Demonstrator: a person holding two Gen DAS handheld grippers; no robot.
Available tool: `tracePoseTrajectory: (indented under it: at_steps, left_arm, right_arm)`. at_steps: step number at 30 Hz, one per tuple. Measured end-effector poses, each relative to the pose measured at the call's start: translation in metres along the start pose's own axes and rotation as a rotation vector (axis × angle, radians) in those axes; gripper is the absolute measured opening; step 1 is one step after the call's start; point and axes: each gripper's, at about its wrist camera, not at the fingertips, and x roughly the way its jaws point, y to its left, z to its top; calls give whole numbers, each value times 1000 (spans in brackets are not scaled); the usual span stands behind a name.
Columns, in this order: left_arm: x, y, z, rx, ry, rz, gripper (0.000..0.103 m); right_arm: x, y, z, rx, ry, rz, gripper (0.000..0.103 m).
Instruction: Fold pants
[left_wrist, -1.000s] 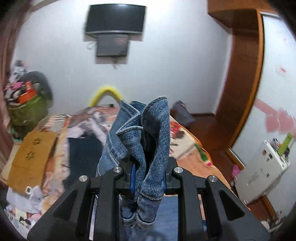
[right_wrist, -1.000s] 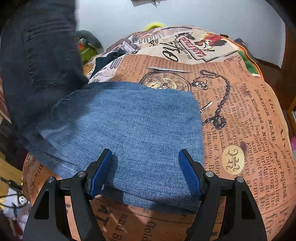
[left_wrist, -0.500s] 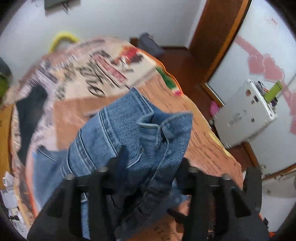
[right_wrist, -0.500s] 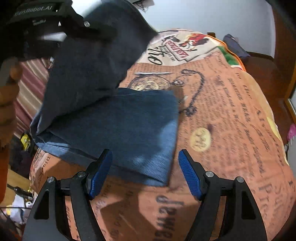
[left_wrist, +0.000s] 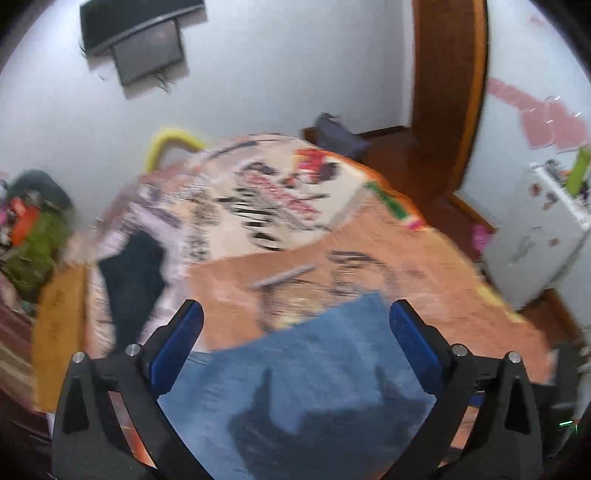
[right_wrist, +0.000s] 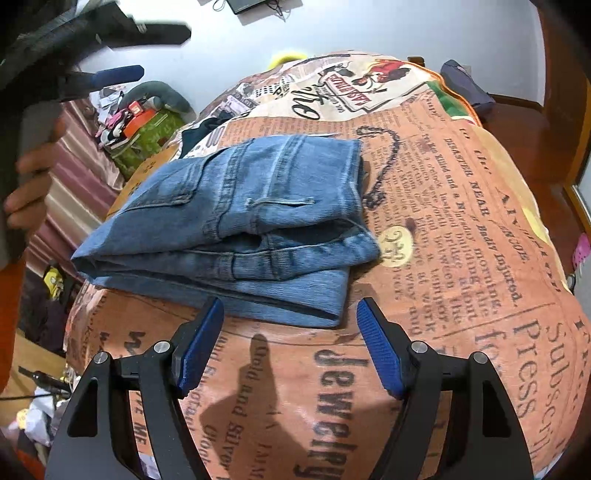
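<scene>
Jeans (right_wrist: 236, 225): folded into a thick blue denim bundle, lying on the bed in the middle left of the right wrist frame; back pocket and waistband face up, several layers stacked at the near edge. In the left wrist frame the same denim (left_wrist: 303, 373) fills the lower middle, blurred.

Bed (right_wrist: 461, 258): covered with an orange and cream newspaper-print blanket with black lettering, a chain drawing and a round emblem just right of the jeans.

Left gripper (left_wrist: 295, 325): its fingers are spread wide apart with nothing between them, above the denim; the whole frame is smeared. It also shows at the upper left of the right wrist frame (right_wrist: 122, 55), well above the jeans, held by a hand (right_wrist: 33, 184).

Right gripper (right_wrist: 290, 317): fingers wide apart and holding nothing, with the near edge of the jeans showing between the blue pads (right_wrist: 376, 354). Whether they touch the cloth cannot be told.

Dark cloth (left_wrist: 129, 280): lies on the bed at the left of the left wrist frame, apart from the jeans.

Screen (left_wrist: 136, 40): mounted on the white wall, upper left of the left wrist frame.
</scene>
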Motion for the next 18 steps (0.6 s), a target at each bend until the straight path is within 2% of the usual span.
tracePoseTrajectory:
  at_steps: [2,3,7,10,13,16,18]
  left_arm:
    - [14,21,-2,8,18,67,102]
    - [23,31,-5,9,35,85,102]
    - [67,75,-17,-37,138,103,102]
    - [100,99,-29,-69,212,85,102]
    - [138,117,-45,-61,313,58,102]
    - [171,140,-72,-41,430,107,102]
    - [181,152,-89,-47,475,72,103]
  right_arm:
    - [5,4,2,-9,11,1,73]
    - [7,6,3,-18,14,-7,77]
    - [18,15,7,-63,36,-33,83]
    - [24,16,13,-73,45,-47,84]
    - [29,19,21,-85,52,-59,84]
    - [35,24,29,-108,60,-77,84]
    - [38,26,33,-117,59,-91,84]
